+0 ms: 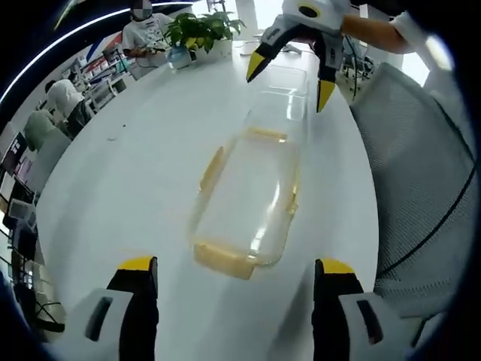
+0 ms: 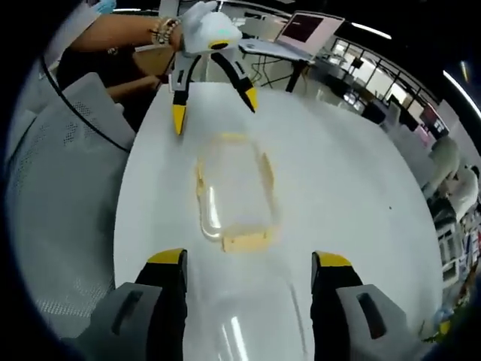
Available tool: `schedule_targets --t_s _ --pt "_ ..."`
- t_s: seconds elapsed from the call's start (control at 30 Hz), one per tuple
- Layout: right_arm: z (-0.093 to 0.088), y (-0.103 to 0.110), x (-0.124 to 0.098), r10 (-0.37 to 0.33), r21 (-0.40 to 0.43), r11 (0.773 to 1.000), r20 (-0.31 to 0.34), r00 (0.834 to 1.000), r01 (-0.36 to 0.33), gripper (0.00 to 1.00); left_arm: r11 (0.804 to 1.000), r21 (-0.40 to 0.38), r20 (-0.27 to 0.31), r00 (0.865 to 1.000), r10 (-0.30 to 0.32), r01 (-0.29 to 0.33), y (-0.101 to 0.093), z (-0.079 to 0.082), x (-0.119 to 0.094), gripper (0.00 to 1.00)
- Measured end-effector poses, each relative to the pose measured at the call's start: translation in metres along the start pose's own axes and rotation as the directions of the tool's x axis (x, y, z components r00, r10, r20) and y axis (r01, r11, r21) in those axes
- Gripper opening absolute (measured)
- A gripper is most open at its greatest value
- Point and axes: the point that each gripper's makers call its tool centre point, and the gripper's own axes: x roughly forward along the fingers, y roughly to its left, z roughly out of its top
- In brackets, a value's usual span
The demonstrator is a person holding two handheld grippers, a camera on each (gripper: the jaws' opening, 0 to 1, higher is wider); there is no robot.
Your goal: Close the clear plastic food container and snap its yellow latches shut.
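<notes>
The clear plastic food container [image 1: 248,199] lies on the white tabletop [image 1: 135,165], toward the edge that runs along the grey chair [image 1: 421,173], with its yellow latches [image 1: 224,259] splayed outward. A clear lid [image 1: 284,98] lies just beyond it, between the tips of the right claw [image 1: 291,79], which is spread wide and empty. The left claw [image 1: 237,272] is likewise released, its tips either side of the container's near end. Thin, light, slick plastic that will likely skid and flex; better to pinch the lid by its rim and press latches near their hinges
</notes>
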Motion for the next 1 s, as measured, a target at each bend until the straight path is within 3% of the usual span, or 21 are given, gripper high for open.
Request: schedule_targets --t_s 0.5,0.7,1.0 --pt "-0.001 0.006 0.034 0.094 -0.042 0.995 -0.030 0.995 -0.096 0.56 0.999 0.012 0.002 0.999 -0.053 0.053 -0.005 0.006 0.011 0.81" --pt "-0.004 0.007 0.042 0.128 -0.050 0.990 -0.042 0.991 -0.130 0.54 0.998 0.029 -0.027 0.998 -0.061 0.061 -0.001 0.001 0.016 0.81" --pt "-0.004 0.006 0.049 0.147 -0.039 0.988 -0.047 0.988 -0.149 0.51 0.997 0.024 -0.023 0.997 -0.070 0.071 0.003 0.002 0.020 0.82"
